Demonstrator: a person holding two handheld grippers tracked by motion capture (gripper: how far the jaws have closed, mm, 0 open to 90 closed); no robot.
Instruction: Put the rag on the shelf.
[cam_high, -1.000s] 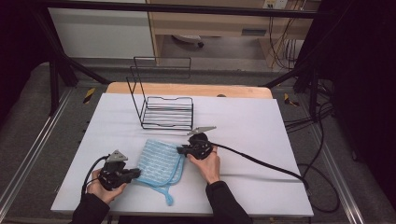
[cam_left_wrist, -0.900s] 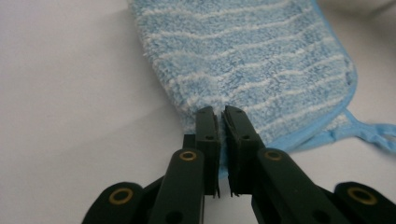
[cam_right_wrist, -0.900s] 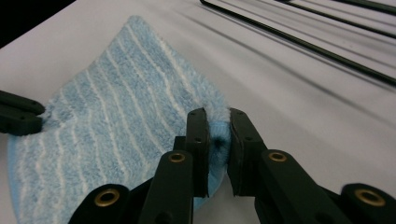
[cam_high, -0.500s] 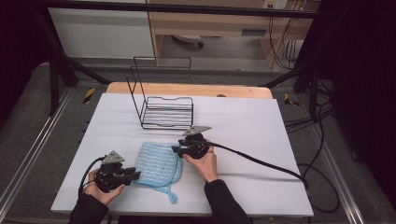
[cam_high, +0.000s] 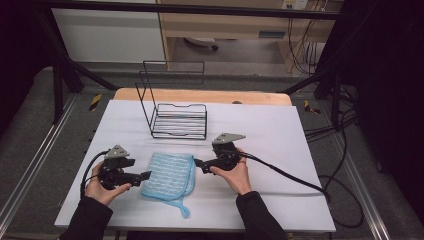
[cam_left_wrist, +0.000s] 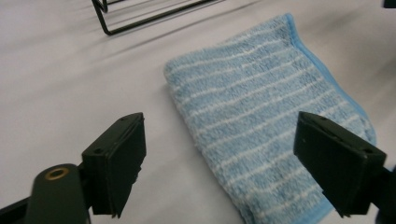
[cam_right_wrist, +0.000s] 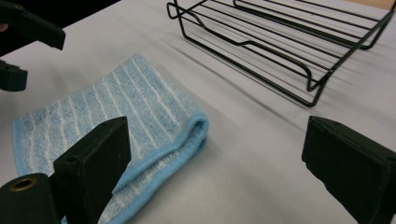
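A folded light-blue striped cloth (cam_high: 169, 175) lies flat on the white table (cam_high: 280, 135), with a small loop at its near corner. My left gripper (cam_high: 147, 174) hovers at the cloth's left edge; its jaws have just been opening and now stand wide, and the cloth (cam_left_wrist: 261, 121) lies below and ahead of them, untouched. My right gripper (cam_high: 197, 163) is just off the cloth's right edge; its jaws have also just been opening and hold nothing. The folded edge of the cloth (cam_right_wrist: 140, 121) lies low between them.
A black wire rack (cam_high: 172, 110) stands behind the cloth, its base (cam_right_wrist: 289, 51) close ahead of the right gripper. A cable (cam_high: 290, 175) trails from the right gripper across the table to the right. Bare white surface lies right of my hands.
Both grippers let go of the cloth, opened and lifted slightly outward. The cloth now lies folded and flat between them.
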